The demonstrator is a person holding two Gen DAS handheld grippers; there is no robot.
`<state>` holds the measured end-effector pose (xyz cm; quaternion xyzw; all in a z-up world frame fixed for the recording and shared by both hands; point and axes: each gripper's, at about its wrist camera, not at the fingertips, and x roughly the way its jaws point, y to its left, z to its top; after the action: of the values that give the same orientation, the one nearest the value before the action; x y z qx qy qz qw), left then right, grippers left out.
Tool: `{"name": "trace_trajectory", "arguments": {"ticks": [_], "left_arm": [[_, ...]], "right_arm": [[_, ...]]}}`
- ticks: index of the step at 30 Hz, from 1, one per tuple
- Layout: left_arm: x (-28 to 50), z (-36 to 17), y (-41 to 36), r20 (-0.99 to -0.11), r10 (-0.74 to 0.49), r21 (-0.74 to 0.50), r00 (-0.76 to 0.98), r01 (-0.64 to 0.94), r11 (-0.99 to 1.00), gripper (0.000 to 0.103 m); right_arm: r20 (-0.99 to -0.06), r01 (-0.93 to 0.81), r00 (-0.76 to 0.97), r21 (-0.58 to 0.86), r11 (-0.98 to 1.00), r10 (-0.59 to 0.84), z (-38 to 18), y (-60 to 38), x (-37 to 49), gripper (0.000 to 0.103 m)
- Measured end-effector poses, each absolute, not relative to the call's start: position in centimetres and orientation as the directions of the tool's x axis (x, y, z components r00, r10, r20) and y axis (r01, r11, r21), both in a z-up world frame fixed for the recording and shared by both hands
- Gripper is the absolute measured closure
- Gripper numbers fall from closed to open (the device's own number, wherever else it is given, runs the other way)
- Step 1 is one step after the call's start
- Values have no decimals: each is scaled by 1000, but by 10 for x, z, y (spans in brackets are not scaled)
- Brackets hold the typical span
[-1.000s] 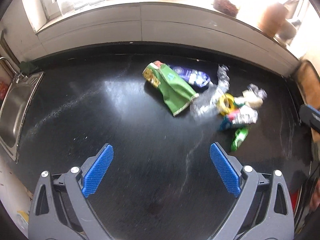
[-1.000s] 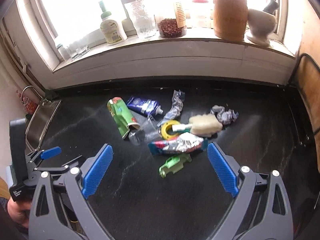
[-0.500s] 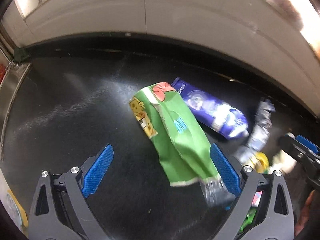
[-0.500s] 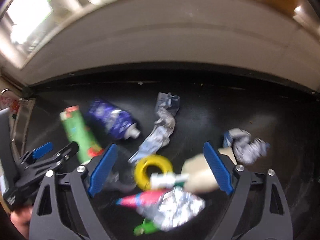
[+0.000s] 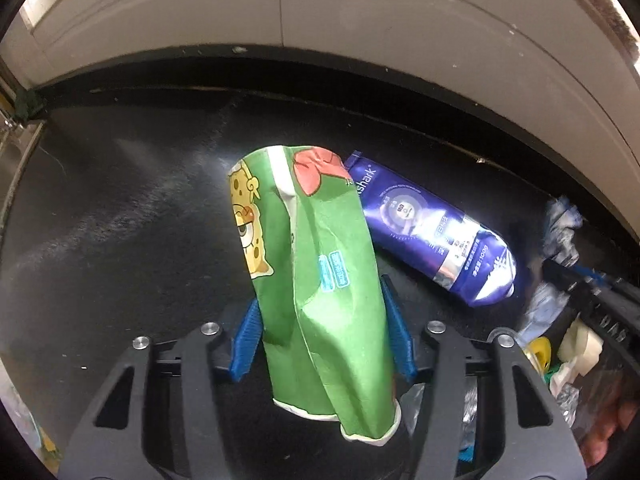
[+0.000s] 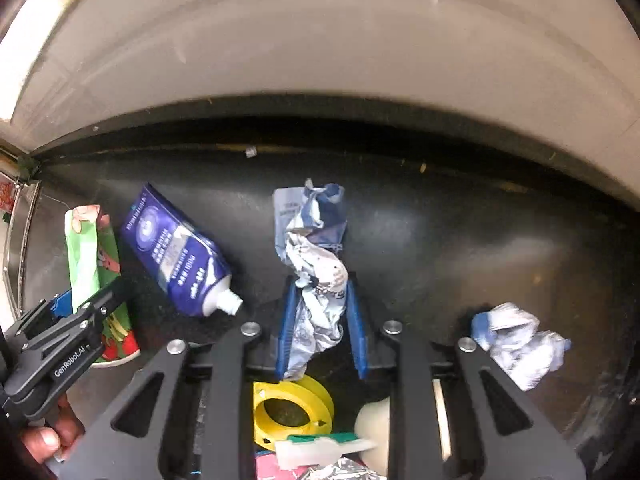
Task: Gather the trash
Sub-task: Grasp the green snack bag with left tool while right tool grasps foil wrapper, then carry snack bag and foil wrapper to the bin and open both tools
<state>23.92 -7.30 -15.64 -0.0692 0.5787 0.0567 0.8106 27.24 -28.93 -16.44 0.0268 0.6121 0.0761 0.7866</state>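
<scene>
1. Your left gripper [image 5: 322, 338] has just closed on the green snack bag [image 5: 316, 280], lying on the black counter [image 5: 120, 220] beside the purple tube [image 5: 436, 236].
2. Your right gripper [image 6: 322, 330] has just closed, apparently pinching the crumpled foil wrapper [image 6: 316, 280].

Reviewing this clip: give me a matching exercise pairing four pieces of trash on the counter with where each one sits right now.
Things:
1. green snack bag
2. twisted silver wrapper
3. purple tube
4. yellow ring

Places:
A. lying free on the black counter, between the two held items
B. between the pads of the left tool
C. under the right tool's frame
D. between the pads of the right tool

Pairs: 1-B, 2-D, 3-A, 4-C
</scene>
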Motion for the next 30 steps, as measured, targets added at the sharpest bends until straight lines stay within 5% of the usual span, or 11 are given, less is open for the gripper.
{"name": "trace_trajectory", "arguments": {"ticks": [14,30], "left_arm": [[137,-73,-65,-900,59,31,432,-70,997,50],[15,-88,-62,-919,21,21,394,-3,1000,50]], "right_arm": [[-896,-172,394,147,974,205,-52,-290,183,79],[-928,-169,308,165,972,211,-69,-273,46,79]]}}
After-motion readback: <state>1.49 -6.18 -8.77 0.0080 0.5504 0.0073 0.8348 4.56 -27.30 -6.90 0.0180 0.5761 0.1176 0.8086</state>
